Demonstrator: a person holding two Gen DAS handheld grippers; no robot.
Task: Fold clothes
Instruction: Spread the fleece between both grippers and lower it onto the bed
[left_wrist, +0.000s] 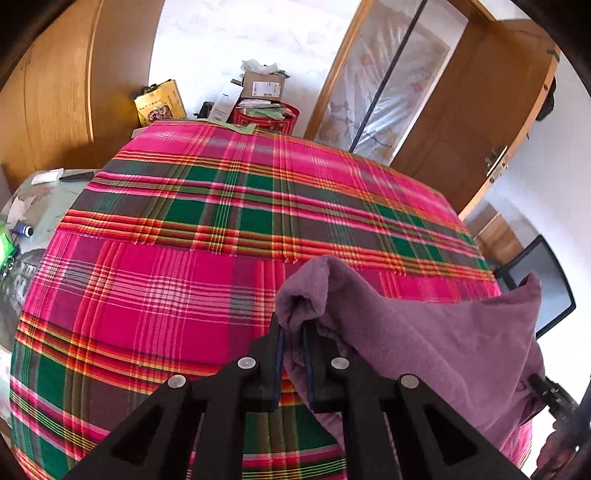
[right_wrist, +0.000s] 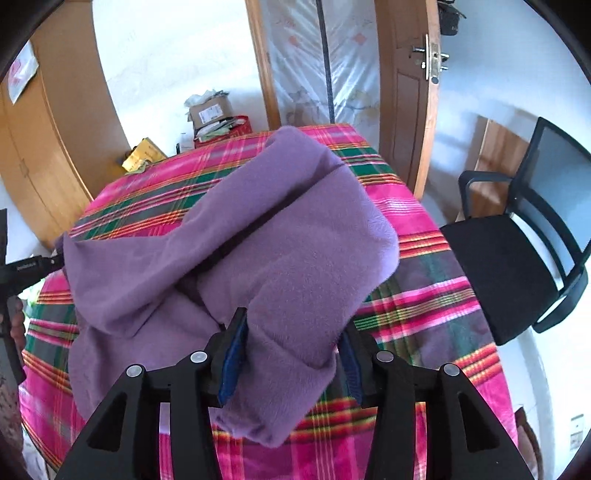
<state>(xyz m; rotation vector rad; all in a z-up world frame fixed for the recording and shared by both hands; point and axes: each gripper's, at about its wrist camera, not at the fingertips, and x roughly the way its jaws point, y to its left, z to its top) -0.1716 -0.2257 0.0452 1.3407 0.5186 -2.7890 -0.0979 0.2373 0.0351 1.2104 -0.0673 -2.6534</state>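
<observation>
A purple fleece garment (left_wrist: 424, 339) lies bunched on the table, which is covered with a pink, green and orange plaid cloth (left_wrist: 184, 221). My left gripper (left_wrist: 293, 332) is shut on a raised corner of the garment, which drapes away to the right. In the right wrist view the garment (right_wrist: 277, 240) spreads in thick folds across the plaid cloth (right_wrist: 424, 306). My right gripper (right_wrist: 291, 350) is open. A fold of the fleece lies between its blue pads (right_wrist: 232, 354), which stand off from it.
A black chair (right_wrist: 517, 258) stands close to the table's right side. Cardboard boxes and a red bag (left_wrist: 258, 92) are stacked past the far edge, near a wooden door (right_wrist: 410, 110). A cluttered side surface (left_wrist: 29, 221) is at the left.
</observation>
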